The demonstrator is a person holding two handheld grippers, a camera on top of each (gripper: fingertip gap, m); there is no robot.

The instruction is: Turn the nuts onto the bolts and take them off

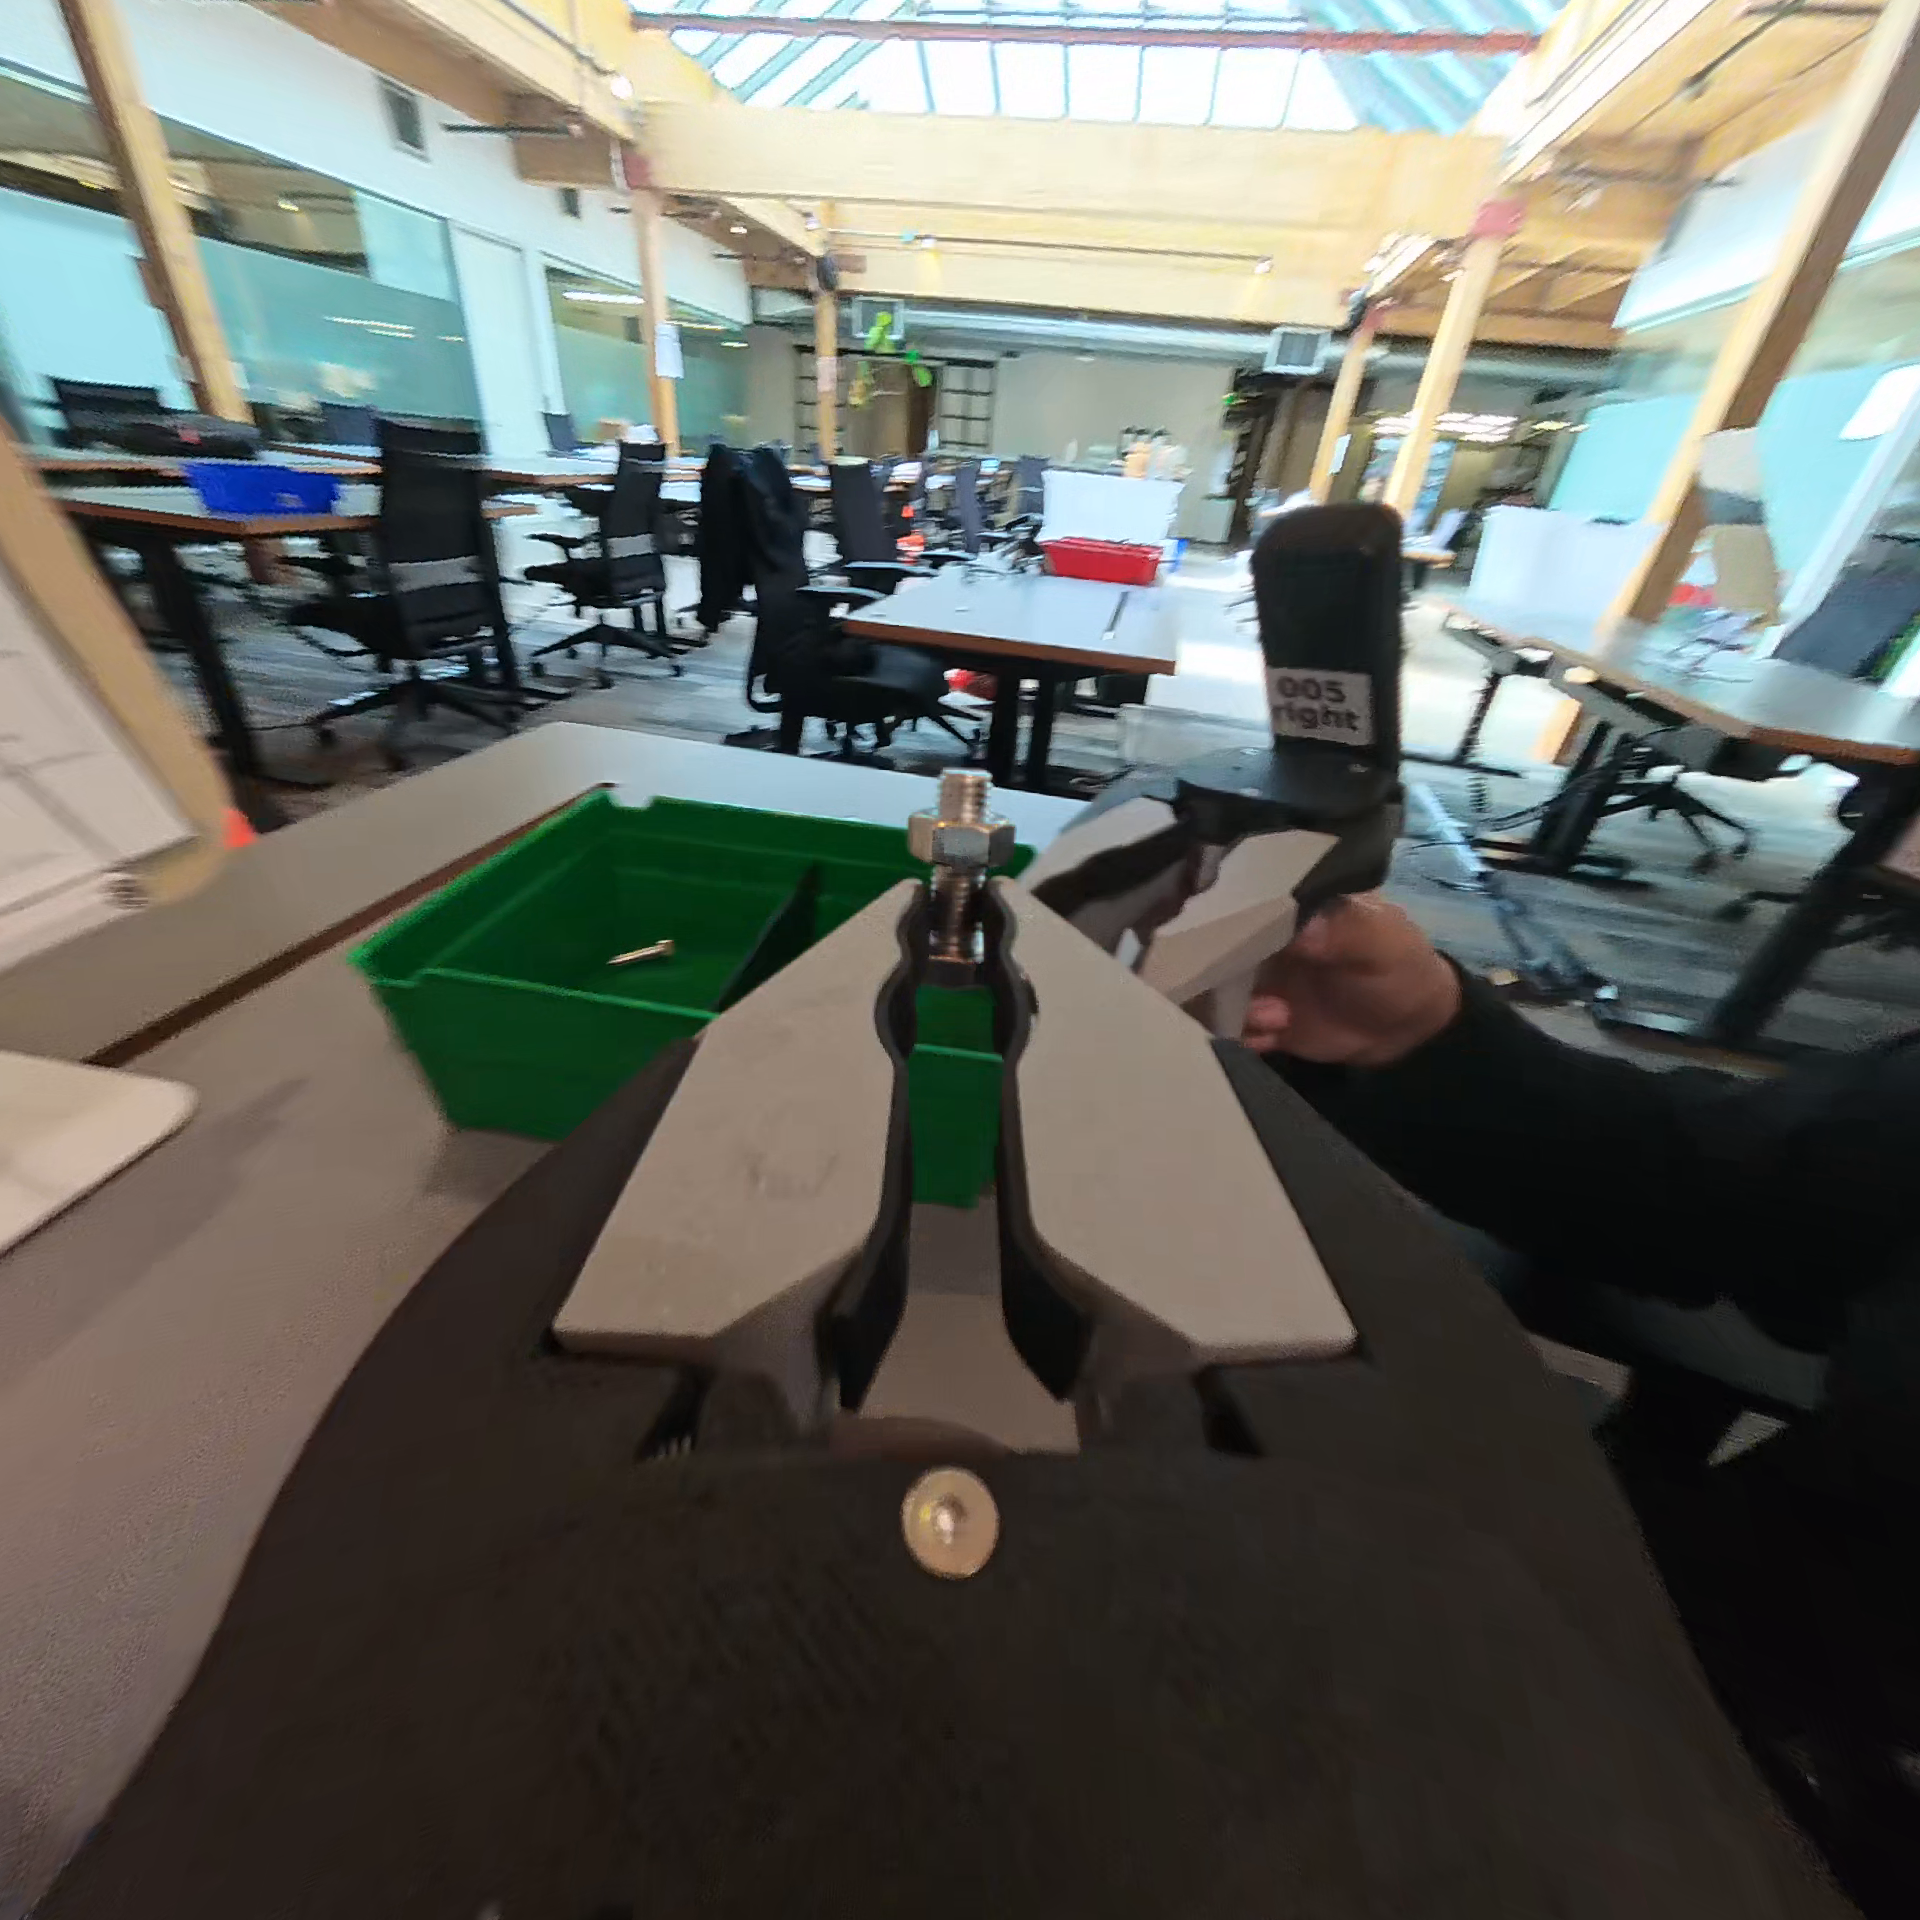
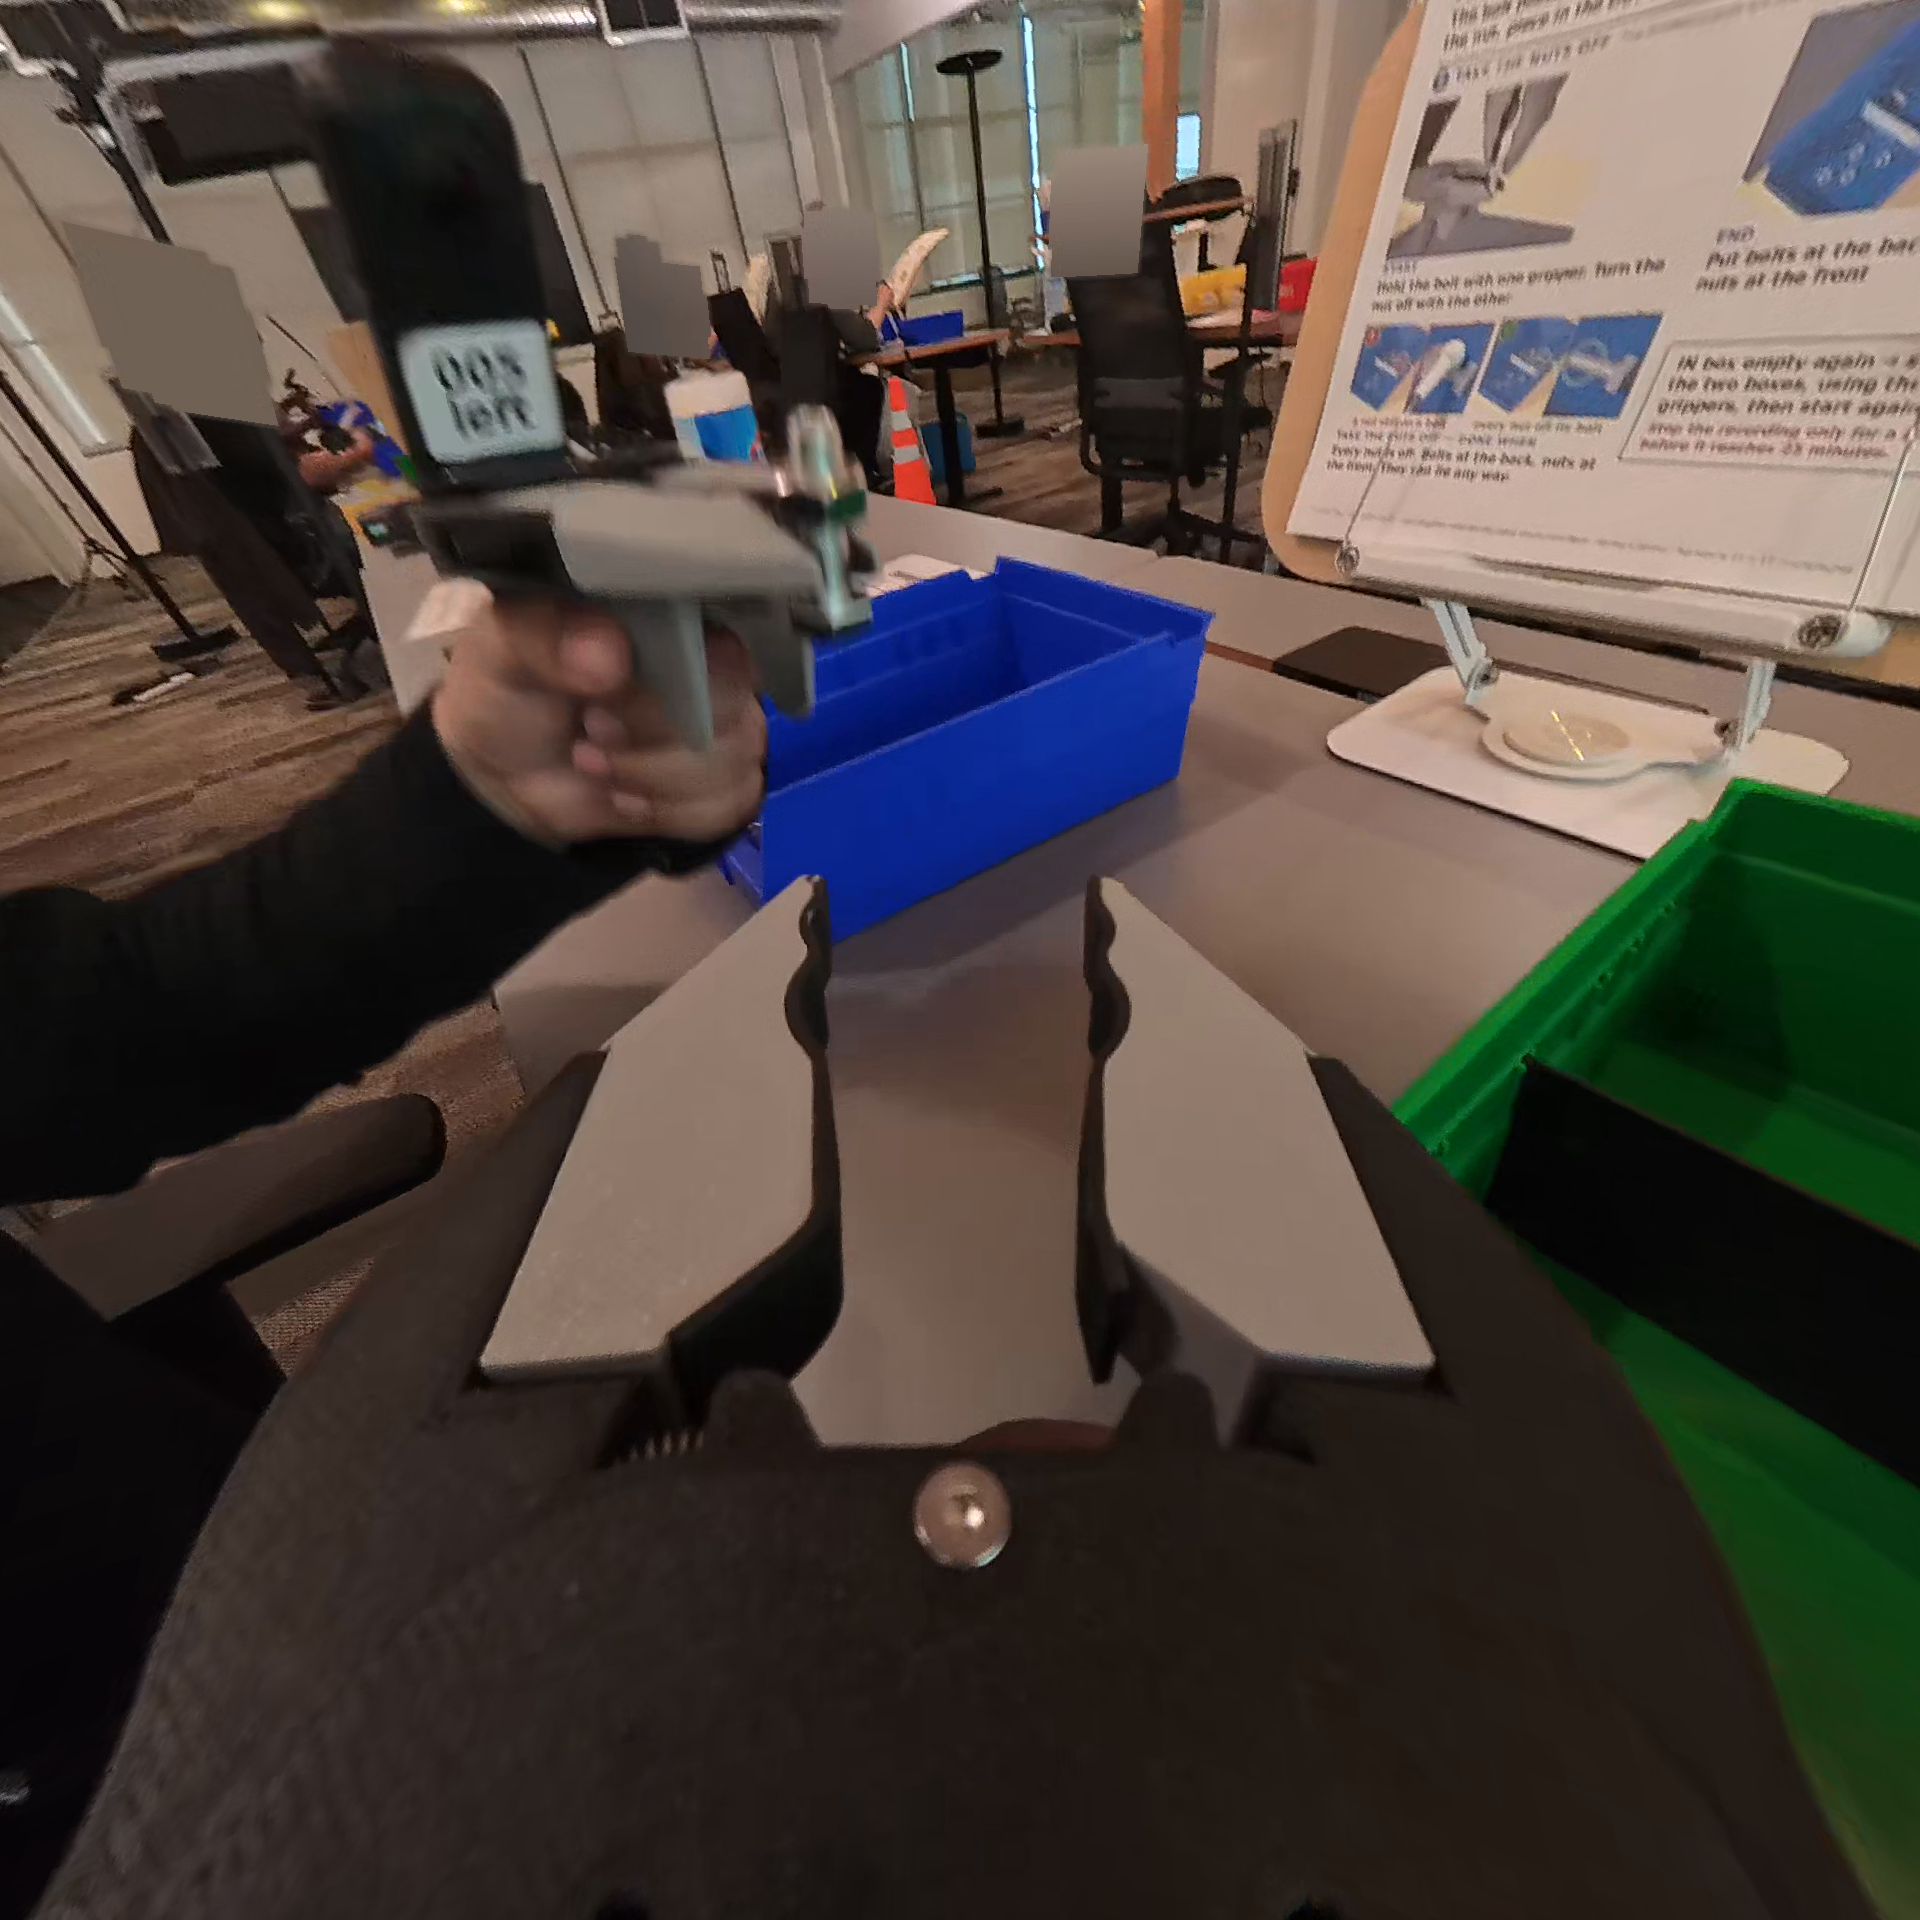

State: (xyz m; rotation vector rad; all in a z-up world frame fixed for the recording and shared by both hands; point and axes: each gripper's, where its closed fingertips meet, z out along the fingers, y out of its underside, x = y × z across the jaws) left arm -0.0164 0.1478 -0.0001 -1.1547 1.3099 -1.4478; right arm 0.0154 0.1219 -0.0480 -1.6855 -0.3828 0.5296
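My left gripper (image 1: 958, 925) is shut on a steel bolt (image 1: 956, 914) that stands upright between its tips. A hex nut (image 1: 961, 834) sits on the thread near the bolt's top. The same gripper shows in the right wrist view (image 2: 821, 540), held up above the table with the bolt (image 2: 821, 499) in it. My right gripper (image 2: 956, 935) is open and empty, low over the grey table, below and to the right of the bolt. It also shows in the left wrist view (image 1: 1174, 904), just right of the bolt. A loose bolt (image 1: 641, 952) lies in the green bin (image 1: 540, 1029).
A blue bin (image 2: 987, 727) stands on the grey table (image 2: 1299, 883) behind my right gripper. The green bin (image 2: 1714, 987) with a black divider is at the right. A white stand (image 2: 1590, 748) holding an instruction sheet is at the back right. Desks and chairs fill the room beyond. About 7 cm separates my left fingertips from my right.
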